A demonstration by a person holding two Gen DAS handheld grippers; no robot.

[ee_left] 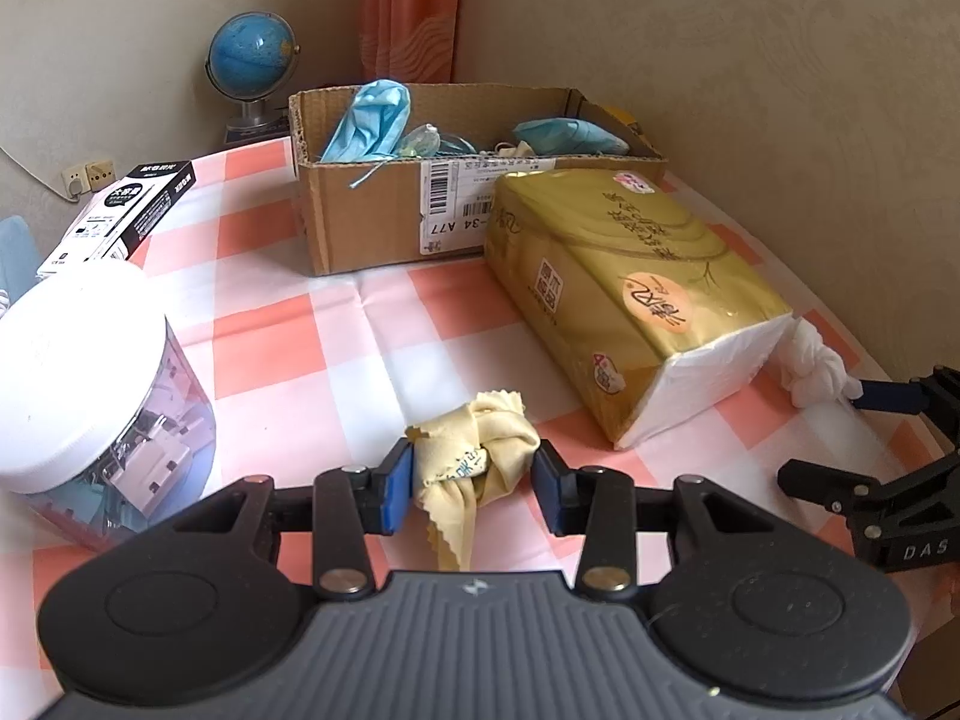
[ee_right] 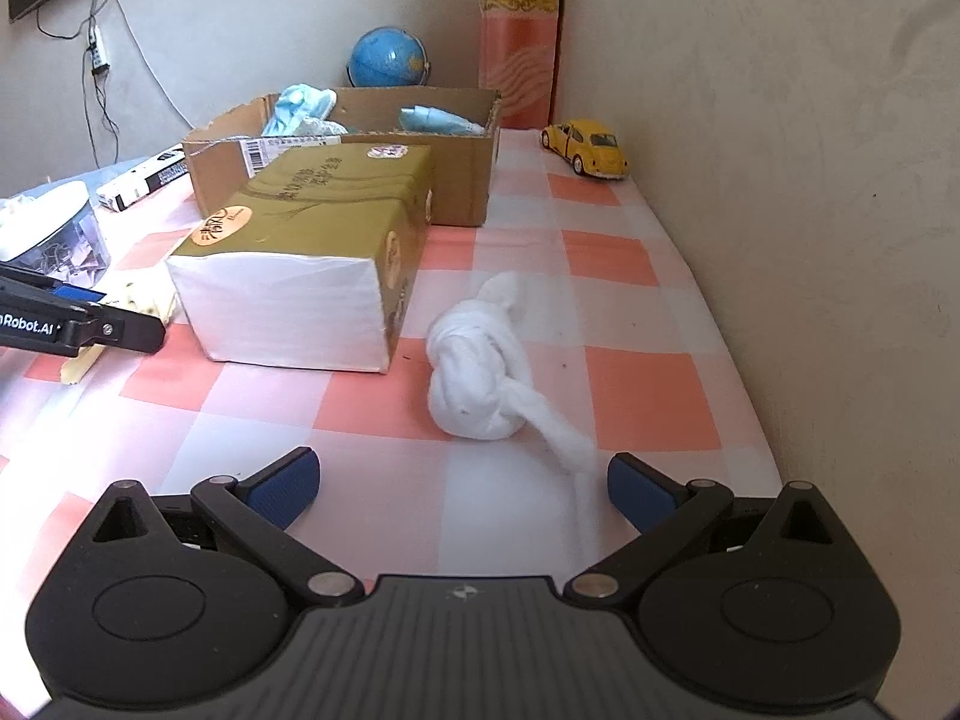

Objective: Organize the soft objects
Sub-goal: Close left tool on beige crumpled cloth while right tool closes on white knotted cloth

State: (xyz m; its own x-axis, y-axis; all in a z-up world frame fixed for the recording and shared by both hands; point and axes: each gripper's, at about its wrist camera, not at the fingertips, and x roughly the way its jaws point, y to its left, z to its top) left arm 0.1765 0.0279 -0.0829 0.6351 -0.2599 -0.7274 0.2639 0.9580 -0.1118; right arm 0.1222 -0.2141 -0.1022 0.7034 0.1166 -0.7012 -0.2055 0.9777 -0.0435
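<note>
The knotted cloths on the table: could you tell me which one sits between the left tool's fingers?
The yellow cloth, between the left tool's blue pads. The white cloth lies free ahead of the open right tool.

my table (ee_right: 630, 384) wears a pink-and-white checked cloth; on it lie a knotted yellow cloth (ee_left: 474, 462), a knotted white cloth (ee_right: 480, 378), a gold tissue pack (ee_left: 630, 294), a cardboard box (ee_left: 372, 210), a white-lidded jar (ee_left: 78, 372), a black-and-white carton (ee_left: 120, 216), a yellow toy car (ee_right: 588, 147).
</note>
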